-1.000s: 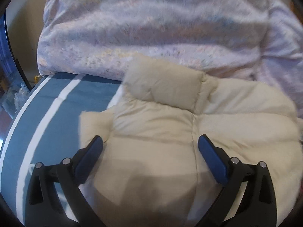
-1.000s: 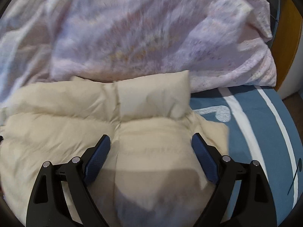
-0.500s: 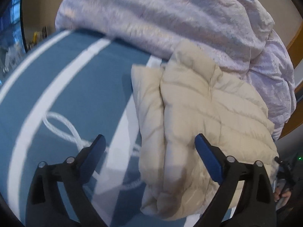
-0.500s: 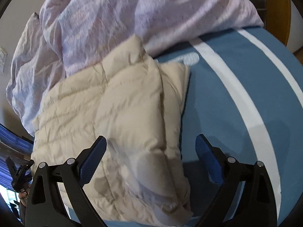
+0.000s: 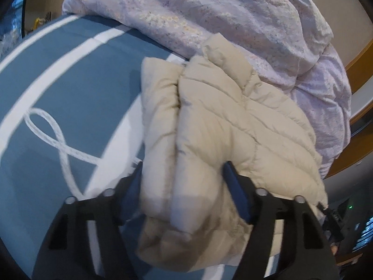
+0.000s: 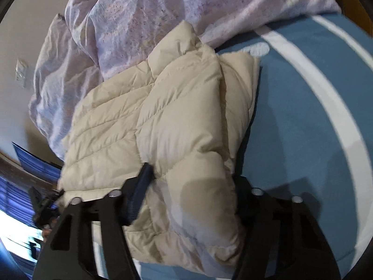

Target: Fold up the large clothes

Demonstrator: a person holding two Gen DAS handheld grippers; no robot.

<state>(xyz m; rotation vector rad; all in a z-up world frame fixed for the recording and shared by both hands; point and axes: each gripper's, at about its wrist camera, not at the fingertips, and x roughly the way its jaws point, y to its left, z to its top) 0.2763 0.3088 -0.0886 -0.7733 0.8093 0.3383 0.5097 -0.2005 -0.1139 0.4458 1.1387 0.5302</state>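
The left gripper [image 5: 184, 193] is closing on the near left edge of the cream puffer jacket [image 5: 233, 121], its blue pads pressing into the thick folded layers between them. The right gripper [image 6: 188, 186] is closing the same way on the jacket's [image 6: 163, 116] near right edge, with the padded bundle filling the gap between its fingers; its right pad is hidden behind the cloth. The jacket lies already folded narrow on a blue bedspread with white stripes [image 5: 70, 81], its collar end touching a heap of lilac bedding [image 5: 209, 11] at the back. The step in hand looks like taking hold of the hem end at both corners for another fold. The next move likely calls for a firm grip through all the layers, then lifting both corners together and carrying them toward the collar evenly, so the slippery padding does not slide apart.
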